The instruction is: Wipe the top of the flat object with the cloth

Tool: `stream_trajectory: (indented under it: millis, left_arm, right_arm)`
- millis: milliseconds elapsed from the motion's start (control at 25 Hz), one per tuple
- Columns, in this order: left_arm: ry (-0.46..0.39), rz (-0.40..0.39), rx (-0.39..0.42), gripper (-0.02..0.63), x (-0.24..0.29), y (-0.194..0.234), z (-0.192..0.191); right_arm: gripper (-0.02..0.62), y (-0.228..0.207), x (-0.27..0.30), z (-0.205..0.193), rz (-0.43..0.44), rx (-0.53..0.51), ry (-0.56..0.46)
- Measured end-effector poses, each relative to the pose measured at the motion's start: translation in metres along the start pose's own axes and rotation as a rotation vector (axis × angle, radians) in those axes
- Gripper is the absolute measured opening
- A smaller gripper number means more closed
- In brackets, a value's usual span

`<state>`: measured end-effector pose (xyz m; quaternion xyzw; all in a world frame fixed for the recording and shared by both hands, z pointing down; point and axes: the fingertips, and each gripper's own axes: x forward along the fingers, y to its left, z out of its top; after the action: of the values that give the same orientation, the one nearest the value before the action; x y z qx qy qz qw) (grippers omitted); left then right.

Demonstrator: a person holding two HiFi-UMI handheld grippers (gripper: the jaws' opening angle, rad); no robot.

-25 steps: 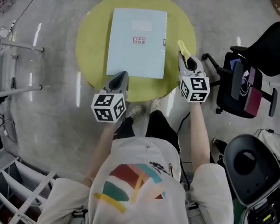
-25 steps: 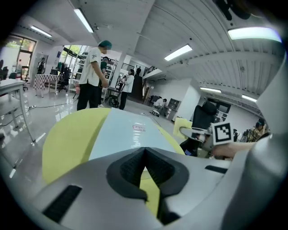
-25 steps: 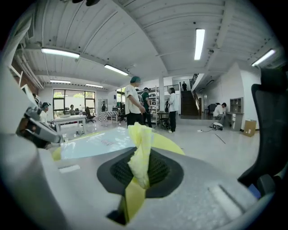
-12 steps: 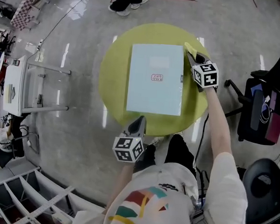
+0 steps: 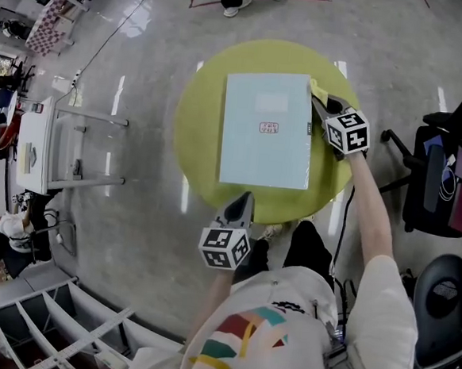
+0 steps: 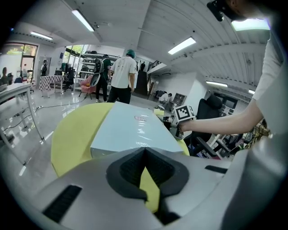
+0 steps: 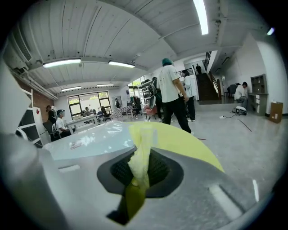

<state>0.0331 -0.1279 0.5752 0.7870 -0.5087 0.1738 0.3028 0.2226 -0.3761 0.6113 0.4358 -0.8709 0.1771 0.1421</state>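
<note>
1. Over the last second the right tongs [image 5: 323, 106] have travelled up the frame along the right edge of the pale blue flat rectangular box [image 5: 267, 131] and now sit by its upper right corner. The left tongs [image 5: 244, 205] have kept their post at the lower edge of the round yellow-green bench [image 5: 199, 129].
2. The right tongs are clenched on a thin pale yellow cloth [image 5: 316, 88]. It sticks out past the tips, just beside the box's corner. Whether it touches the box cannot be told.
3. The left tongs are clenched with nothing in them and point toward the box's lower edge.
4. The box lies flat at the centre of the bench, its top bare. Wiping seems not yet begun, but the cloth now looks placed for a sweep leftward across the top.
</note>
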Motion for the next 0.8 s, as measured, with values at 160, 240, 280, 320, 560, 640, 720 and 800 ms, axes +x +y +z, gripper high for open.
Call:
stream_trajectory:
  millis: [160,240,280,320,560,640,720,800]
  left_arm:
    - [-0.008,-0.037,0.032,0.014,-0.004,-0.007,0.008]
    - [-0.017,-0.065,0.053,0.014,-0.005,-0.013,0.013]
    - [-0.025,-0.08,0.062,0.014,-0.004,-0.016,0.016]
    - [-0.031,-0.094,0.07,0.014,-0.004,-0.018,0.019]
    - [-0.031,-0.168,0.089,0.014,-0.012,-0.03,0.016]
    - [-0.024,-0.189,0.097,0.014,-0.016,-0.033,0.013]
    - [-0.018,-0.197,0.101,0.014,-0.022,-0.03,0.009]
    - [-0.013,-0.199,0.102,0.014,-0.027,-0.027,0.007]
  right_arm:
    - [0.028,0.035,-0.031,-0.025,0.05,0.012,0.022]
    - [0.028,0.054,-0.049,-0.04,0.068,0.022,0.032]
    - [0.028,0.063,-0.057,-0.047,0.074,0.023,0.036]
    - [0.028,0.071,-0.065,-0.052,0.08,0.022,0.039]
    - [0.028,0.121,-0.111,-0.083,0.089,0.057,0.048]
    - [0.028,0.133,-0.123,-0.091,0.077,0.068,0.049]
    - [0.028,0.146,-0.131,-0.097,0.072,0.083,0.048]
    - [0.028,0.157,-0.138,-0.101,0.07,0.097,0.045]
